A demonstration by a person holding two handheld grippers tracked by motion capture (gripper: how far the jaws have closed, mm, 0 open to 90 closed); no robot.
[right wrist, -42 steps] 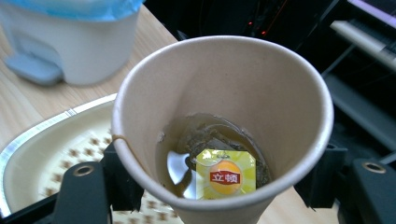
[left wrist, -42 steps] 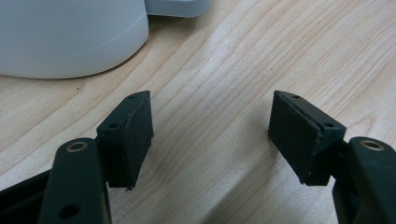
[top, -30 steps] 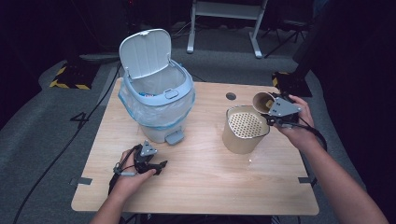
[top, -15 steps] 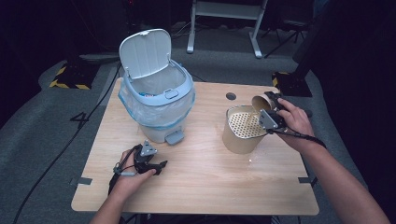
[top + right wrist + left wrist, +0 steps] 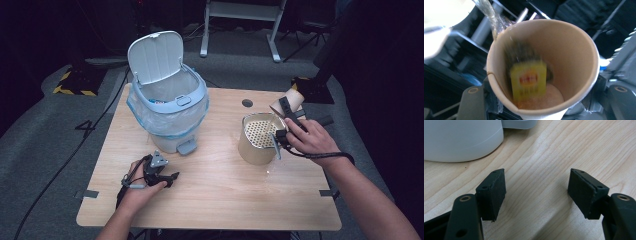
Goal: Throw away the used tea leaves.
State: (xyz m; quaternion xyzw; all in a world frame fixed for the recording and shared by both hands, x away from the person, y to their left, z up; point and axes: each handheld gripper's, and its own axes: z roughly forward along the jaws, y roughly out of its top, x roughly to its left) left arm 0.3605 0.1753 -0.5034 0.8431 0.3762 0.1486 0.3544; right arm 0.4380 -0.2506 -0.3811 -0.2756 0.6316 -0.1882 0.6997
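My right gripper (image 5: 286,120) is shut on a brown paper cup (image 5: 292,101), and its jaws have just closed a little tighter on it. The cup is tipped over the tan pot with a perforated strainer insert (image 5: 260,136). In the right gripper view the cup (image 5: 574,50) lies on its side between the jaws of my right gripper (image 5: 546,98). A yellow tea-bag tag (image 5: 527,80) is sliding inside it, and liquid (image 5: 489,12) runs off its rim. My left gripper (image 5: 169,177) rests on the wooden table (image 5: 220,200), open, and nothing is between the pads of my left gripper (image 5: 536,180).
A pale blue pedal bin (image 5: 167,107) with its lid up and a plastic liner stands at the back left; its base (image 5: 461,140) is just ahead of my left gripper. A round hole (image 5: 247,103) is in the tabletop behind the pot.
The right hand has come down and left toward the pot, tipping the cup further over the strainer. The left hand and gripper have not moved.
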